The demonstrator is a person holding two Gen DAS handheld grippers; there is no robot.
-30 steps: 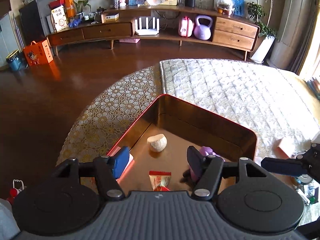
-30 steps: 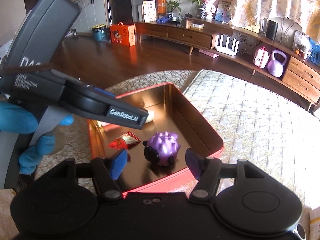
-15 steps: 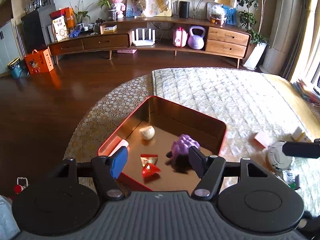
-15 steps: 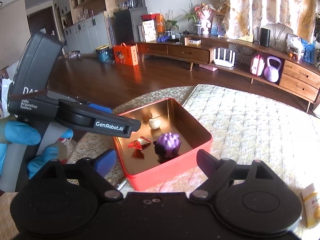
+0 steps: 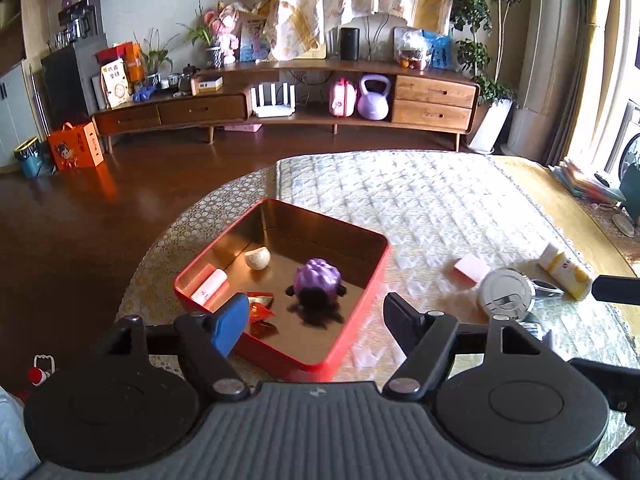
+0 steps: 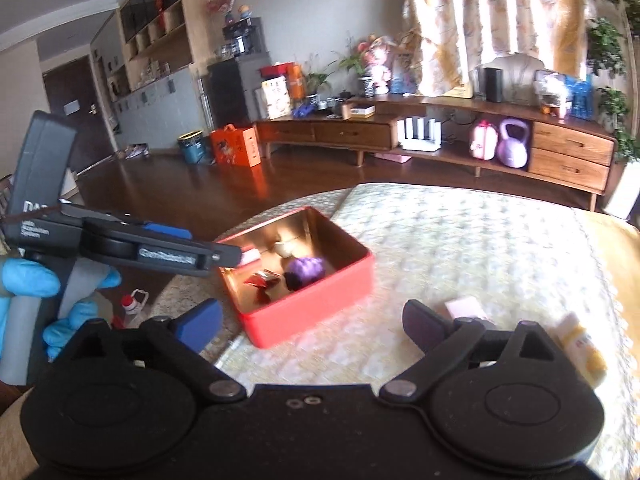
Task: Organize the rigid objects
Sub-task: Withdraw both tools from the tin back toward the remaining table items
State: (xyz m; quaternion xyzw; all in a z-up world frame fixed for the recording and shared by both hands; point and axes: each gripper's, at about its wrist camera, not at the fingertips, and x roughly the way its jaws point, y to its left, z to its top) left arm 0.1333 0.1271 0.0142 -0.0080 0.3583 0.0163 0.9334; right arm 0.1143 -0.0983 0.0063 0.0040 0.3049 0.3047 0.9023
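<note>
the red tin (image 5: 352, 304) already holds a purple spiky toy (image 5: 318, 278), a small pale ball (image 5: 258, 258), a red wrapper (image 5: 260, 307) and a pink tube (image 5: 209, 286). what remains loose lies to its right on the quilted cloth (image 5: 420, 200): a pink block (image 6: 464, 307), a yellow-and-white bottle (image 6: 582, 350) and a round white lid (image 5: 506, 292). the right gripper (image 6: 312, 326), jaws opening and empty, is nearer; the block sits just past its right finger. the left gripper (image 5: 312, 320), also opening and empty, faces the tin.

Both wrist views look down along their tongs, sharing the red tin (image 5: 352, 312) (image 6: 320, 304).
</note>
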